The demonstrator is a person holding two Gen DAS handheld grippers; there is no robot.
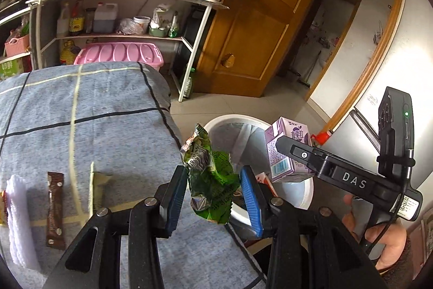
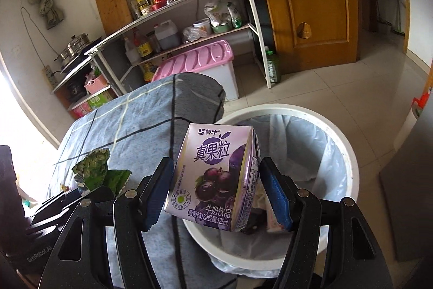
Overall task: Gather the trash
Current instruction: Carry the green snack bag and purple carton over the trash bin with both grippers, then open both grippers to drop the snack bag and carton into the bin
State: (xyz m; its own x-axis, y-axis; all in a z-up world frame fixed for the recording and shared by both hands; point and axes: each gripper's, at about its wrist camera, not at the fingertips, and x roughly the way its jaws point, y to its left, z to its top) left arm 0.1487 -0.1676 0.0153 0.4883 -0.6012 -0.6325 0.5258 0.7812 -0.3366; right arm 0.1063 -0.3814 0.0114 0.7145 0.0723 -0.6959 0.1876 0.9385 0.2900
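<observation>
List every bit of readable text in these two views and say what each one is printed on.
"蒙牛": top of the purple milk carton.
"真果粒": carton front.
"牛奶饮品": carton, lower front.
"净含量:125mL": carton, bottom edge.
"DAS": body of the right tongs.
"GenRobot.AI": body of the left tongs.
Print on the green wrapper, brown sachet and shelf bottles: too crumpled or small to read.

A grey checked cloth covers the tabletop point(image 1: 108, 110). On it lie a brown sachet point(image 1: 55, 210), a white folded tissue stack point(image 1: 19, 218) at the left edge, and an olive paper scrap point(image 1: 98, 180).
</observation>
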